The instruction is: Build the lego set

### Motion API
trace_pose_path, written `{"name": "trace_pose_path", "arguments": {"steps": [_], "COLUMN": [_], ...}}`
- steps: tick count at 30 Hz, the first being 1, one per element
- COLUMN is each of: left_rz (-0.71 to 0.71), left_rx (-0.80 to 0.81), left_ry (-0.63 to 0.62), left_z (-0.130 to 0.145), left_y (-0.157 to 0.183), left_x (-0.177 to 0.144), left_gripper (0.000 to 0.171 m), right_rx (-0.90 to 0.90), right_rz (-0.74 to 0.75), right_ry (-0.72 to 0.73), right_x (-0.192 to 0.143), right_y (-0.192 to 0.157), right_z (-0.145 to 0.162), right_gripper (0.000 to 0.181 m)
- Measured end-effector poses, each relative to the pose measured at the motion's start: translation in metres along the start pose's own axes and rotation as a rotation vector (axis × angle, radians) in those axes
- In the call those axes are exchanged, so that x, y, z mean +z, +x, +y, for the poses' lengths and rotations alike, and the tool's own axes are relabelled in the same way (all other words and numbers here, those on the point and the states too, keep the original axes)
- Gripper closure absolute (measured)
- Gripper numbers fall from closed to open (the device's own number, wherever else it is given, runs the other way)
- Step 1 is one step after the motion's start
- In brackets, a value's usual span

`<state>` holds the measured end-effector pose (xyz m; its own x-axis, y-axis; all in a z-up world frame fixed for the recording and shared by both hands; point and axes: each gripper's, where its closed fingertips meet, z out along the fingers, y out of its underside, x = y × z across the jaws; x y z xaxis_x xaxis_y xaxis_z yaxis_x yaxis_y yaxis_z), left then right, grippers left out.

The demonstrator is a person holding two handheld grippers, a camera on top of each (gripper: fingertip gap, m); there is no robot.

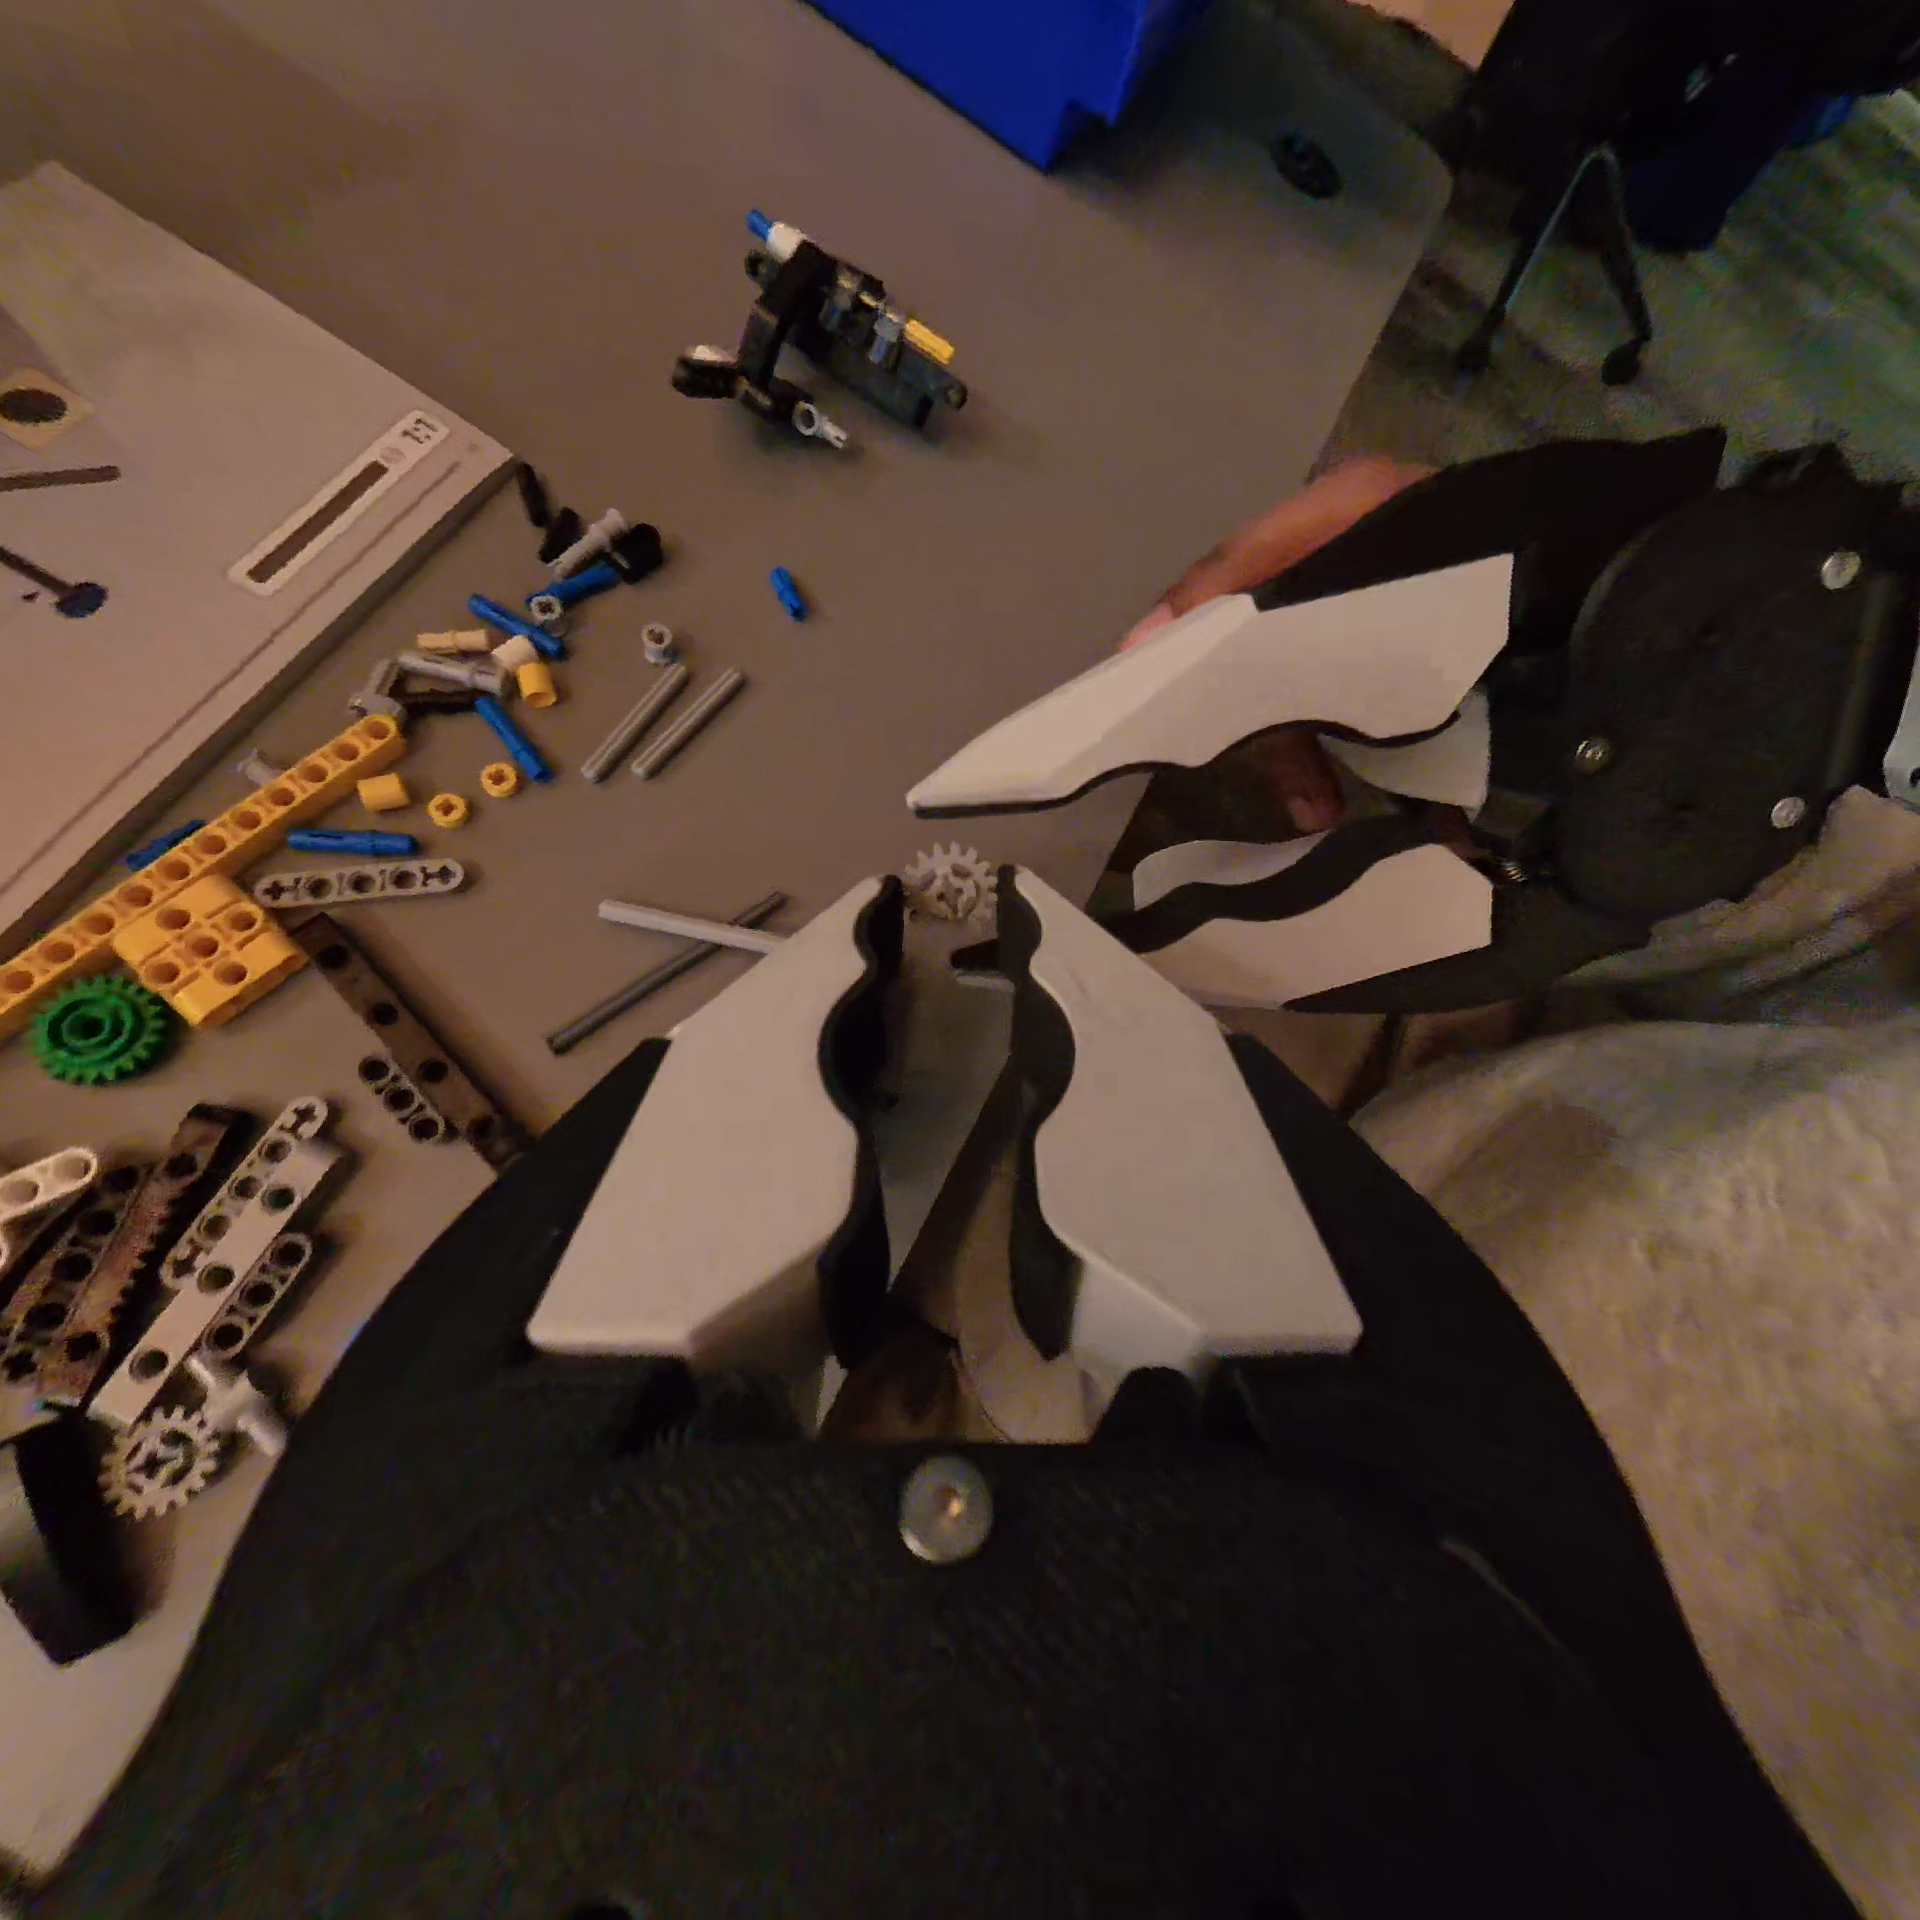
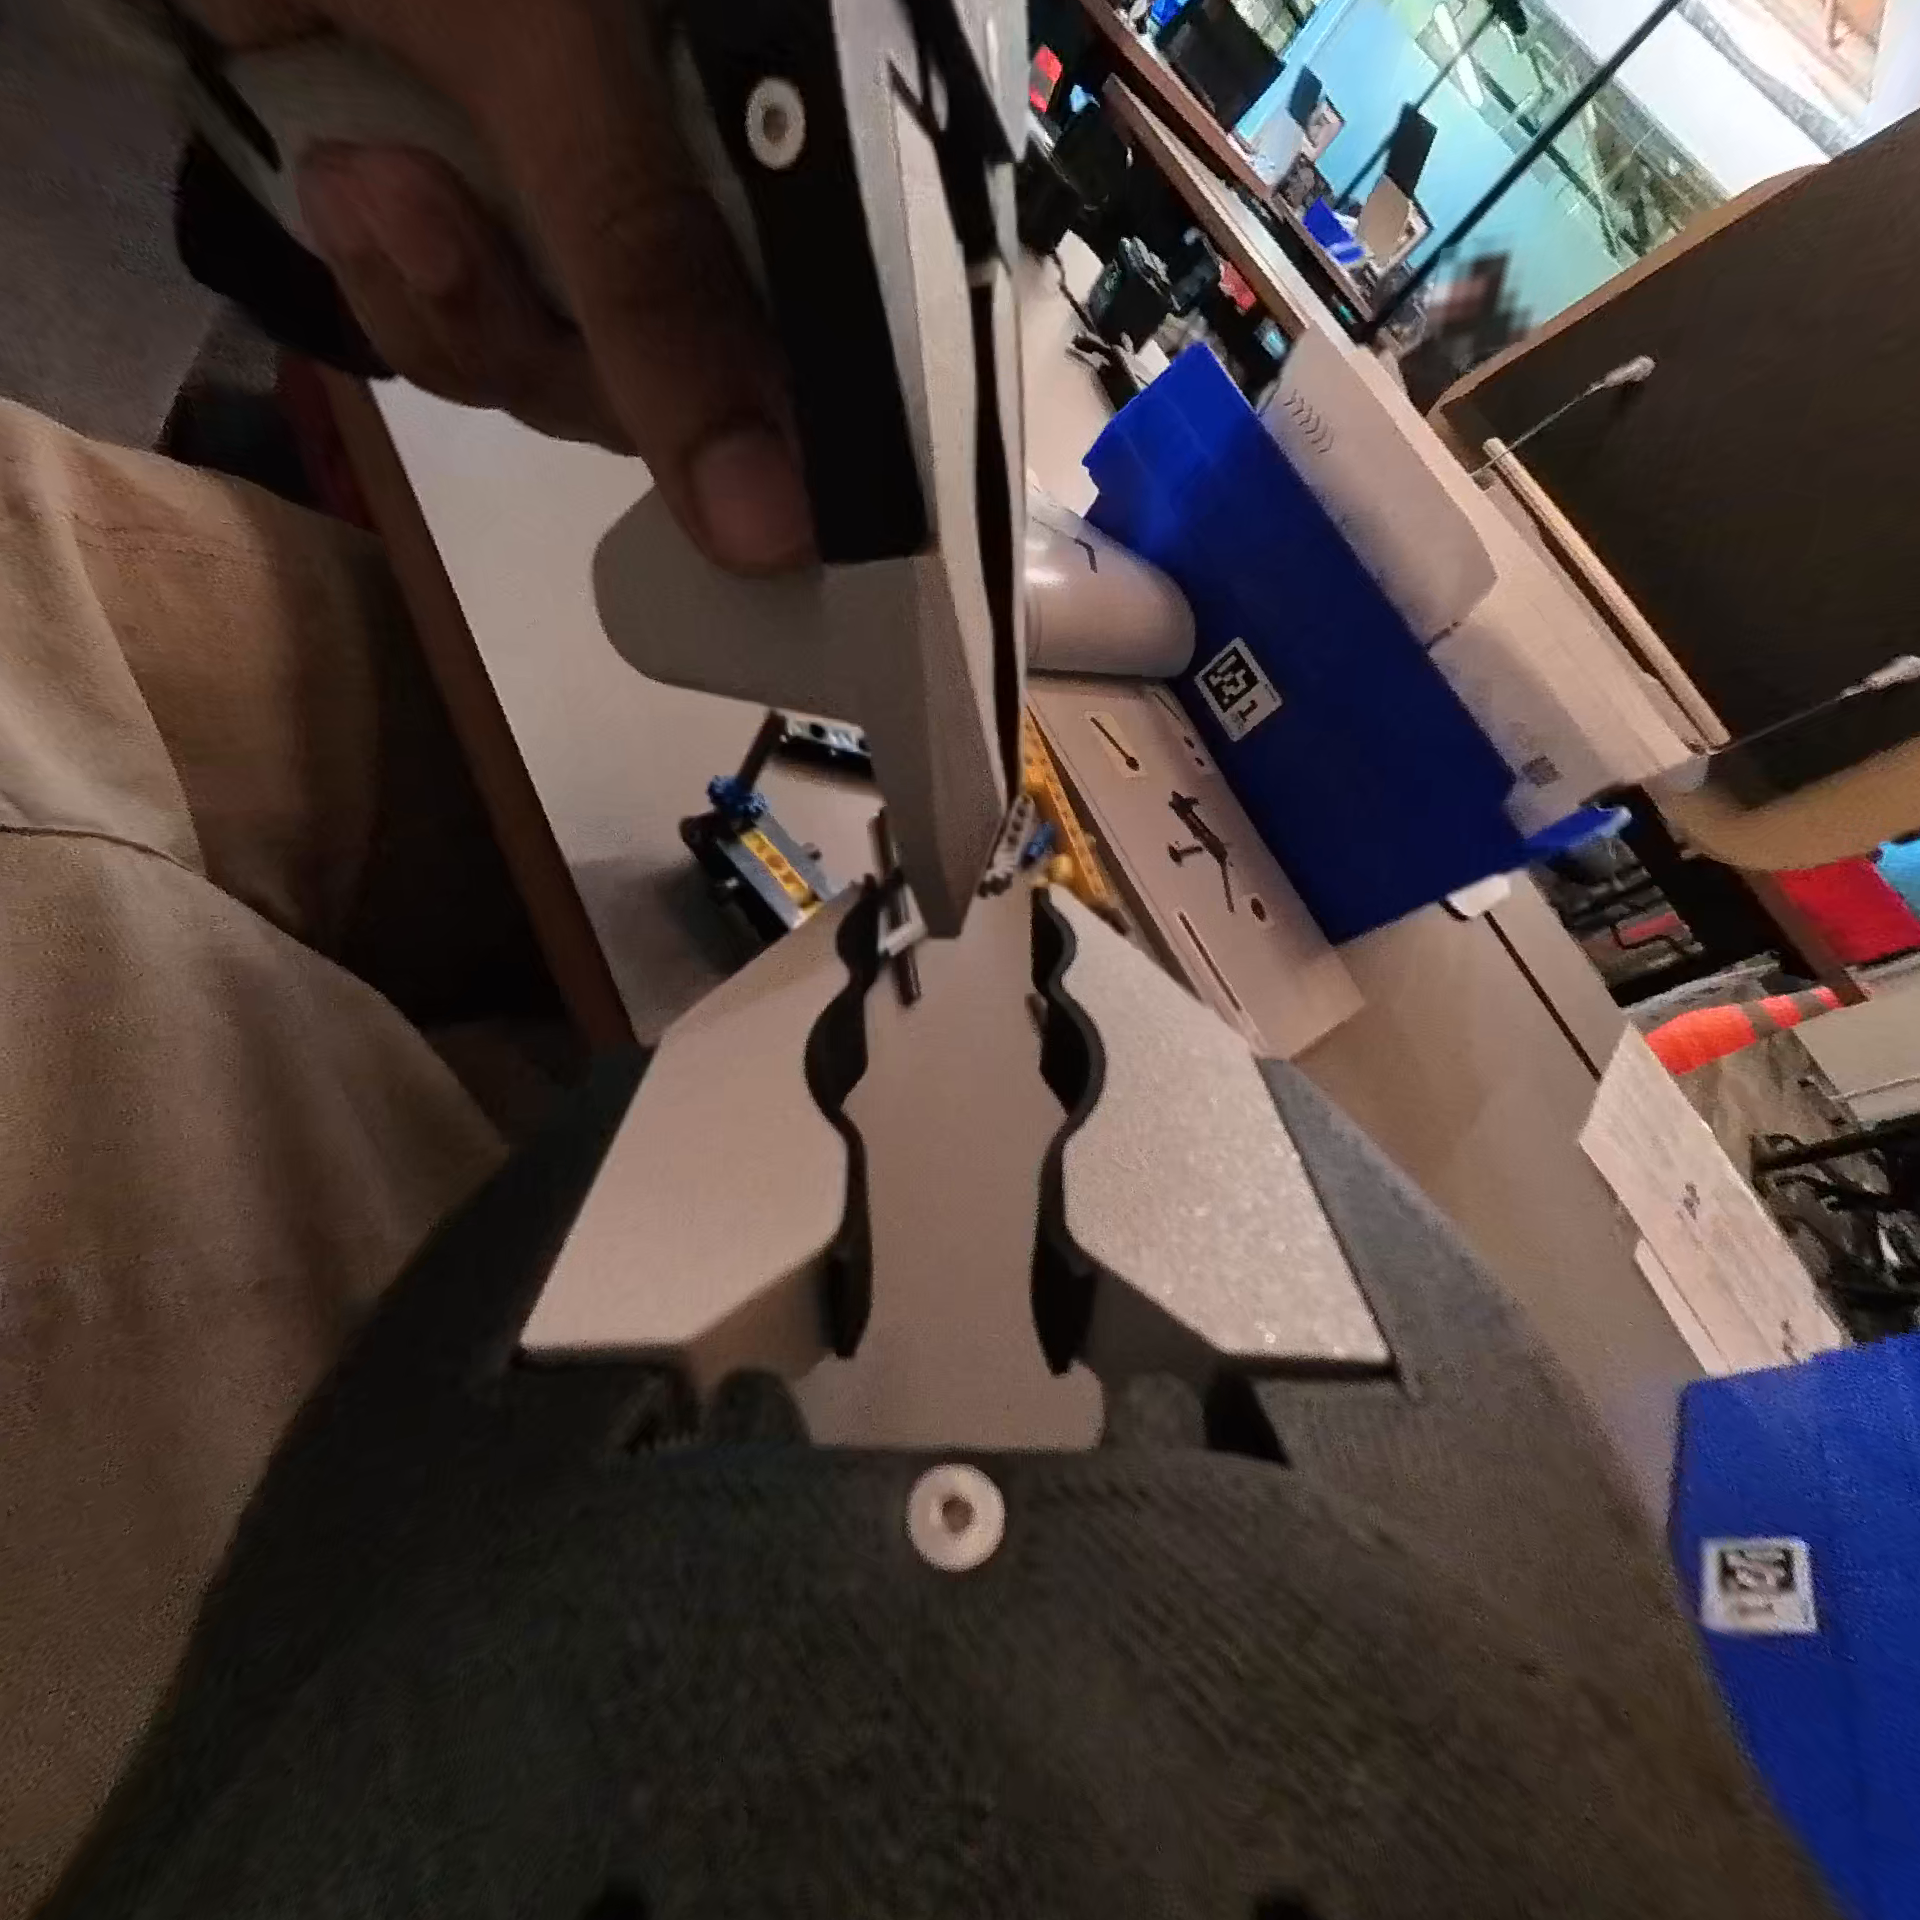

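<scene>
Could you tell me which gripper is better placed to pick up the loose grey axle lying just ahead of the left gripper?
Probably the right gripper: its jaws stand open and empty, near the grey axle. The left gripper is shut on a small grey gear.

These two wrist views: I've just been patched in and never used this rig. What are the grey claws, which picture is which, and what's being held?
The claws are hand-held grippers, one in each of a person's hands; each carries a camera looking along its own fingers.

Left wrist view: the left gripper pinches a small grey gear at its fingertips. The right gripper comes in from the right, open and empty.

On the grey table lie loose pieces: a yellow beam, a green gear, grey axles, blue pins, a partly built black assembly and an instruction booklet.

Right wrist view: the right gripper's own fingers, open, with the left gripper crossing in front.
</scene>
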<state>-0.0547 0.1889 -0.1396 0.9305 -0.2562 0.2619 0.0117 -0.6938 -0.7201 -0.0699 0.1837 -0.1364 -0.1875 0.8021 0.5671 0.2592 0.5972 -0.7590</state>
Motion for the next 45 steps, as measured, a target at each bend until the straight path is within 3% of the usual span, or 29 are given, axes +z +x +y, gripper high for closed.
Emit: {"name": "trace_pose_path", "arguments": {"steps": [5, 10, 13, 17, 24, 29, 36, 40, 45], "left_rz": [0.02, 0.017, -0.016, -0.084, -0.069, -0.061, -0.086, -0.07, -0.044], "left_rx": [0.133, 0.217, 0.234, 0.254, 0.193, 0.122, 0.01, -0.042, -0.046], "left_ry": [-0.085, -0.264, -0.316, -0.347, -0.318, -0.2, -0.04, 0.032, 0.069], "left_z": [-0.013, -0.002, 0.002, 0.0, -0.006, -0.015, -0.02, -0.016, 0.001], "left_y": [0.017, 0.026, 0.025, 0.019, 0.022, 0.011, -0.033, -0.05, -0.055], "left_x": [0.03, 0.074, 0.09, 0.097, 0.094, 0.064, 0.009, -0.01, -0.018], "left_gripper": [0.153, 0.153, 0.154, 0.153, 0.145, 0.148, 0.152, 0.152, 0.151], "right_rx": [0.058, 0.328, 0.418, 0.545, 0.623, 0.67, 0.727, 0.701, 0.715], "right_rz": [0.105, 0.29, 0.34, 0.33, 0.312, 0.232, 0.025, -0.067, -0.109], "right_ry": [-0.17, -0.33, -0.342, -0.248, -0.204, -0.191, -0.178, -0.272, -0.295], "right_x": [-0.03, -0.073, -0.088, -0.09, -0.093, -0.088, -0.061, -0.047, -0.036], "right_y": [0.029, 0.063, 0.075, 0.08, 0.08, 0.066, 0.02, 0.0, 0.0], "right_z": [0.05, 0.121, 0.143, 0.141, 0.14, 0.129, 0.089, 0.093, 0.091], "right_gripper": [0.155, 0.158, 0.158, 0.157, 0.154, 0.147, 0.139, 0.139, 0.147]}}
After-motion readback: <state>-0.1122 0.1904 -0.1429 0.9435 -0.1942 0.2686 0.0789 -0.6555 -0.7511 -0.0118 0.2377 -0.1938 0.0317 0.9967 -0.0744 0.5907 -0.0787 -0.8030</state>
